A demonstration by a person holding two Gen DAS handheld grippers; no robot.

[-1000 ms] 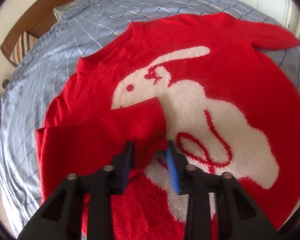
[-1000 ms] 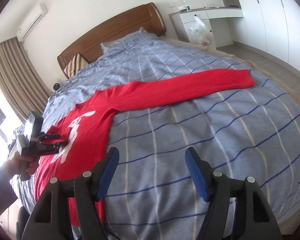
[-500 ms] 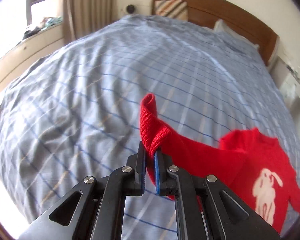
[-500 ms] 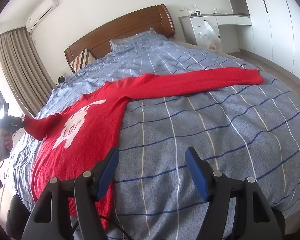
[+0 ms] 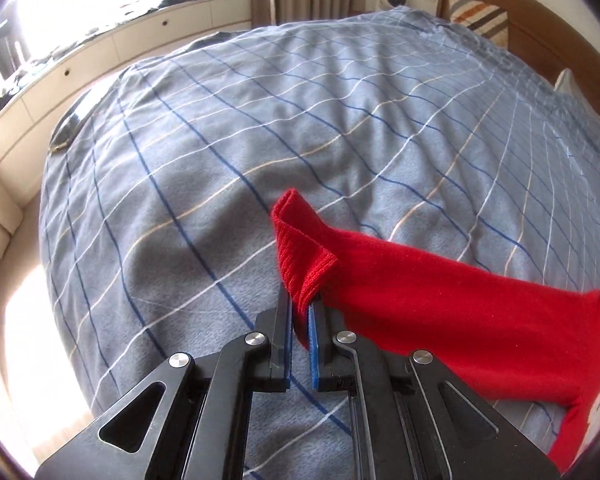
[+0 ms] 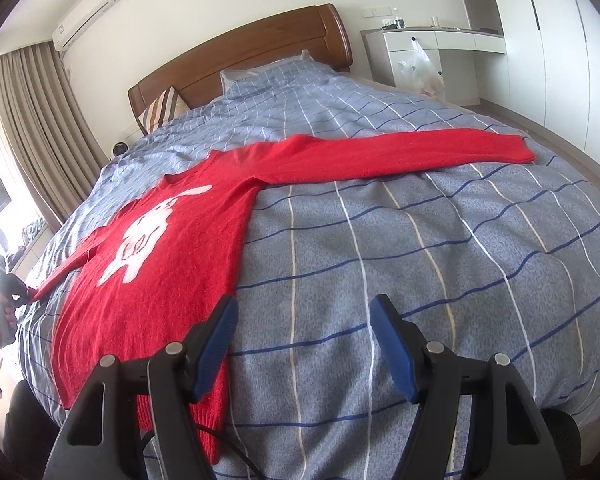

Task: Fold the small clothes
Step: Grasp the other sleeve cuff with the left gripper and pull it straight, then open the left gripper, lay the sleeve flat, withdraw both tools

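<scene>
Pinching the ribbed cuff [image 5: 300, 256] of the red sweater [image 5: 480, 320], left gripper [image 5: 300, 336] jaws nearly closed, sleeve lifted over the bed [image 5: 260, 120], right wrist view, right gripper [image 6: 304, 344] jaws spread wide, holding nothing, sweater [image 6: 172, 264] flat toward bed's left edge, far sleeve [image 6: 400, 152] stretched across.

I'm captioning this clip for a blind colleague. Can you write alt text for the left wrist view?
The left gripper is shut on the ribbed cuff of a red sweater, whose sleeve stretches away to the right over a blue-grey checked bedspread. A wooden headboard and curtained window lie beyond.
</scene>
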